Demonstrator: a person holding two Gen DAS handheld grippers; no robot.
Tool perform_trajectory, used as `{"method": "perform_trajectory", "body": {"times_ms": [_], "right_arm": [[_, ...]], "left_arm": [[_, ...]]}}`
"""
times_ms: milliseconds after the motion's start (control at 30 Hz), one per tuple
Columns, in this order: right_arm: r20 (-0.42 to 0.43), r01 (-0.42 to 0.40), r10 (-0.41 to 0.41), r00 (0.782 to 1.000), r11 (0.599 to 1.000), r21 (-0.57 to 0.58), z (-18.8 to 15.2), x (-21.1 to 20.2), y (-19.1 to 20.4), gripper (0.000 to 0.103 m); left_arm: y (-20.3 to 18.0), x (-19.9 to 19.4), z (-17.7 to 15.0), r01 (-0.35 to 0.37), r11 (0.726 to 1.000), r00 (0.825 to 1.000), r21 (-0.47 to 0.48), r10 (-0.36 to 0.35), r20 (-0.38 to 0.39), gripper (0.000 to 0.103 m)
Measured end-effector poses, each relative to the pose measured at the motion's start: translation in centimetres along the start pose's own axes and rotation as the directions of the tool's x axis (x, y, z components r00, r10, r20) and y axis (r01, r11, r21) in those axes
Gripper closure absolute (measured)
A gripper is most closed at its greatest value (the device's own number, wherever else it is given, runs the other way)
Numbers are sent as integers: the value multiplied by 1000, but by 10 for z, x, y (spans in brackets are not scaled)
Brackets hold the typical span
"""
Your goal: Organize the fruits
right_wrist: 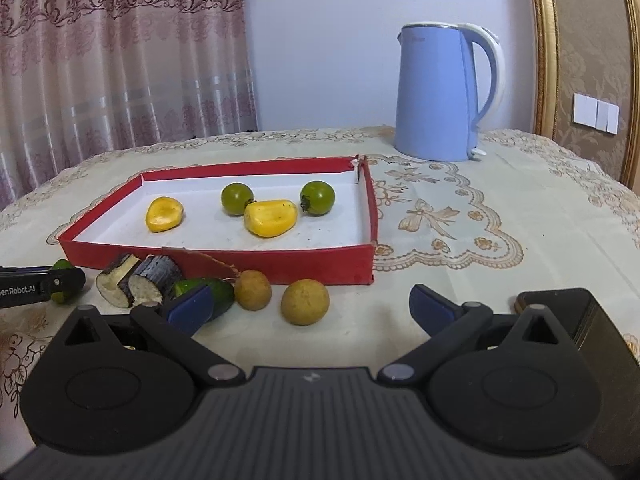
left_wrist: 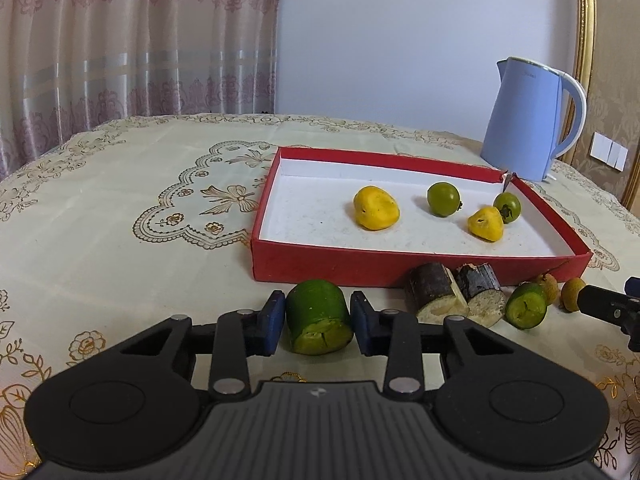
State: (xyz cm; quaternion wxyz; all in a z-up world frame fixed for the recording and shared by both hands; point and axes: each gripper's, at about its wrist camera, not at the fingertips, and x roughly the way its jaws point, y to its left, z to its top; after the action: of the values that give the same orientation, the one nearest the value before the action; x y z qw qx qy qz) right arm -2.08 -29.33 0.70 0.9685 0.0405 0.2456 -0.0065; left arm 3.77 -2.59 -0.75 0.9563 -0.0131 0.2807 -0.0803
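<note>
I count four fruits already in the red tray, two yellow, two green. Still on the bench near it: several cut pieces and two small brown fruits. My left hand-held gripper brackets a green chunk, apparently not yet clamped. My right hand-held gripper gapes wide, empty.

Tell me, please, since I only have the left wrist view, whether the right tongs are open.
Observer: Yes, the right tongs are wide open and gripping nothing.
Operator: What lies in front of them?
Observer: A round brown fruit sits on the tablecloth, in the gap just ahead.
Operator: Is anything on their right side?
Observer: A dark boxy object lies on the table just right of them.
</note>
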Motion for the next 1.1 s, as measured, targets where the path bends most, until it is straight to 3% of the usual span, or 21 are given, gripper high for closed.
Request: {"method": "perform_trajectory", "body": {"times_ms": [400, 500, 633, 767, 933, 1000, 1100], "right_arm": [[-5, 35, -35, 999, 996, -85, 6, -3, 4, 0], [-2, 47, -48, 999, 992, -114, 5, -2, 5, 0], [24, 51, -48, 999, 986, -156, 4, -4, 9, 4], [23, 55, -51, 998, 979, -196, 3, -1, 14, 12], [-17, 14, -17, 1000, 988, -154, 1, 3, 3, 30], [-14, 14, -16, 1000, 988, -154, 0, 3, 0, 42], [-19, 6, -9, 1000, 988, -156, -1, 4, -2, 48]], "left_arm": [[-15, 9, -1, -49, 995, 998, 88, 53, -46, 66], [-13, 7, -2, -33, 997, 998, 63, 35, -44, 68], [3, 3, 0, 22, 999, 999, -37, -23, -28, 71], [9, 4, 0, 48, 996, 998, -79, -51, -33, 71], [4, 4, 0, 14, 1000, 999, -22, -14, -34, 71], [3, 5, 0, 4, 1000, 999, -8, -4, -35, 71], [-1, 5, -1, -8, 1000, 999, 13, 8, -36, 71]]}}
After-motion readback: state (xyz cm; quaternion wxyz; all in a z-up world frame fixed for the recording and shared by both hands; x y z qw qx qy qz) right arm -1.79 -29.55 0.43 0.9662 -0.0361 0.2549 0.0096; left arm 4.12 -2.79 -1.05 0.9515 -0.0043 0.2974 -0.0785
